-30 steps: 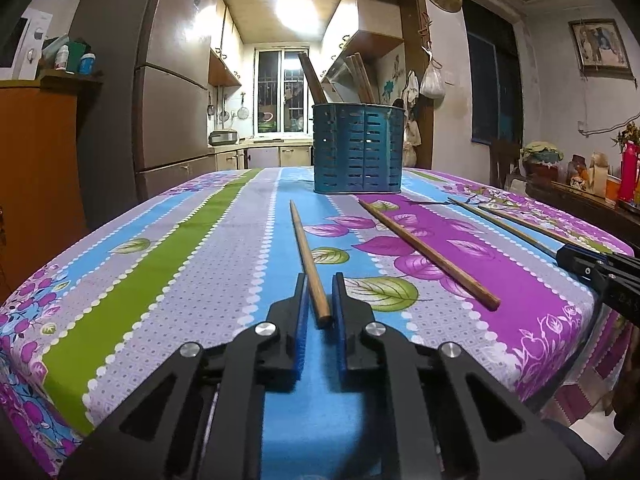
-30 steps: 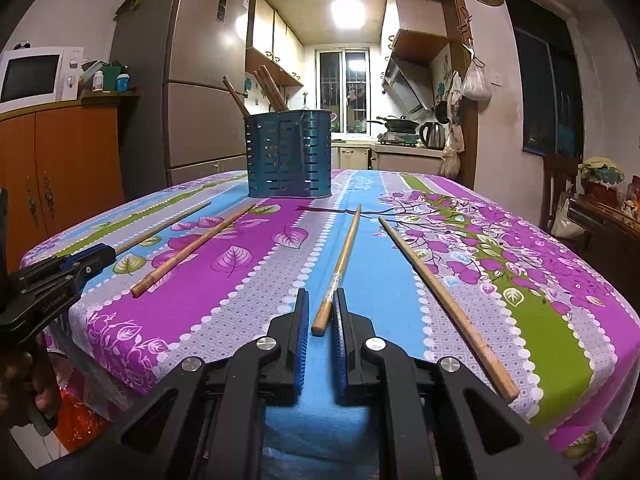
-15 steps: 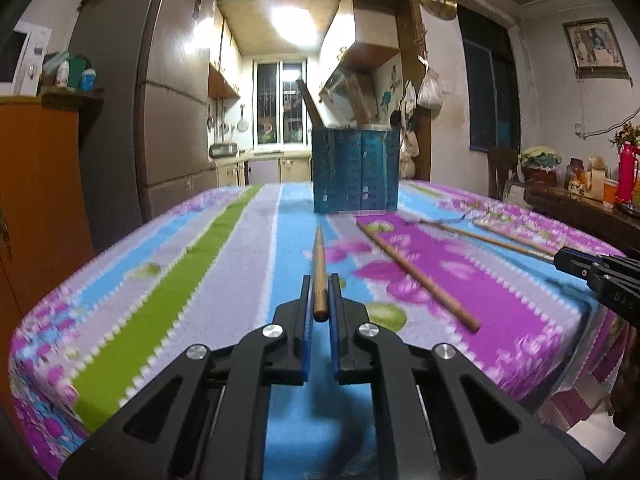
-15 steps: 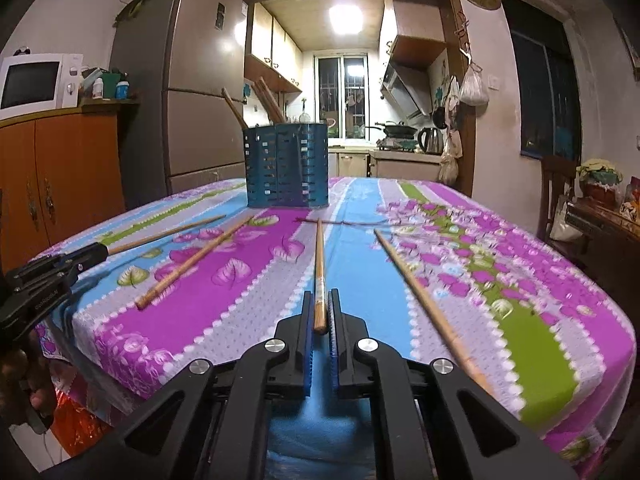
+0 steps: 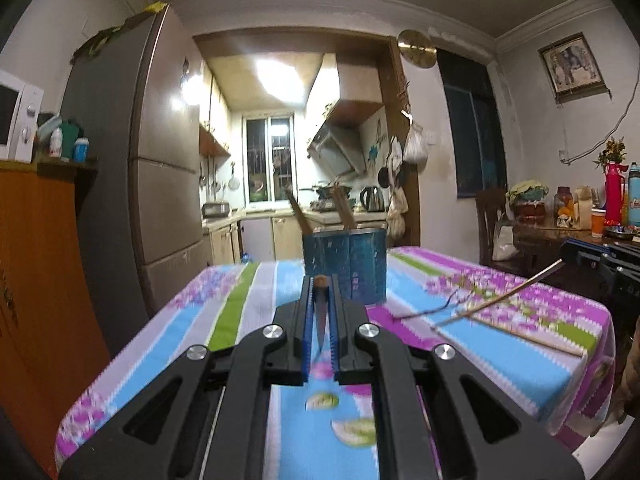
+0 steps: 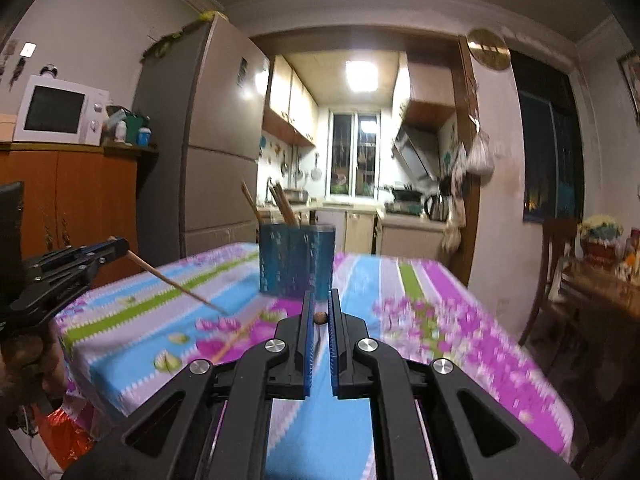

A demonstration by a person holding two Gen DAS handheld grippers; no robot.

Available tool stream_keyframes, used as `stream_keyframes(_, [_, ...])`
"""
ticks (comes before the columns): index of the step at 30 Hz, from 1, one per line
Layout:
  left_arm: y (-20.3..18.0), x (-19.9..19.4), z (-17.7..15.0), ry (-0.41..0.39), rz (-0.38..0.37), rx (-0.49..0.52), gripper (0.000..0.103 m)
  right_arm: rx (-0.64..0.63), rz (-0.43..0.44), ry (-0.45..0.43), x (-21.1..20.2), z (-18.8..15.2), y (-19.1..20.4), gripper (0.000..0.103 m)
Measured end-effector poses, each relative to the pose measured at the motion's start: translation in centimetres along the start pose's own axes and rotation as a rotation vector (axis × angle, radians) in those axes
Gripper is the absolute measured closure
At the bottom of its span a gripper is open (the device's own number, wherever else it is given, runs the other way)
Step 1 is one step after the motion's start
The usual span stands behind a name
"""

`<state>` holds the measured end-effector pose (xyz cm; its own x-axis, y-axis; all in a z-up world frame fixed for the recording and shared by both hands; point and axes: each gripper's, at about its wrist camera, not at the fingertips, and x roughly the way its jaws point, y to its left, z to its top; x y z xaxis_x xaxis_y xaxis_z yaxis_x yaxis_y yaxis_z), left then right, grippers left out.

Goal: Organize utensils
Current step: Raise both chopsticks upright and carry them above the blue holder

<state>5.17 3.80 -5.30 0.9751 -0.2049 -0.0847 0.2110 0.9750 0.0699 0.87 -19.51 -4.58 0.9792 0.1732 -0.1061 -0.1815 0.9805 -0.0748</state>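
- While both views are blurred, the surface (image 5: 256, 312) fills the lower middle of each frame, draped in a cloth striped purple, blue, green and grey with leaf and flower prints.
- Behind it, in the left half of both frames, stands a tall grey fridge (image 5: 160, 184), with an orange cabinet (image 6: 68, 196) at the left edge carrying a white microwave (image 6: 60, 110).
- At the centre of each frame, on the far part of the surface, sits the blue slotted utensil holder (image 5: 346, 266), upright, with a few wooden chopsticks leaning out of its top.
- Bottom centre of the left wrist view, the left tool (image 5: 320, 286) is pressed together on a wooden chopstick (image 5: 320, 281), seen end-on between the blue pads; in the right wrist view it runs from the left edge down toward the surface.
- Bottom centre of the right wrist view, the right tool (image 6: 320, 304) pinches a second chopstick (image 6: 320, 317), also end-on; the left wrist view shows it slanting in from the right edge.
- Loose chopsticks (image 5: 516, 334) lie on the surface at centre right of the left wrist view.
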Motion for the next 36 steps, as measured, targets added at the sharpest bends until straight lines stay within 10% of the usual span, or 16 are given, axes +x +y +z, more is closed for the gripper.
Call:
stream_keyframes(24, [0.9,8.1,7.5,0.034,-0.095,-0.031,0.098,0.031,0.115,0.040,7.6,10.5,-3.2,0.095])
stream_keyframes(36, [2.3,9.9,16.9,-0.074,-0.090,-0.046,0.098,0.005,0.108,-0.049,10.4,19.8,-5.2,0.095])
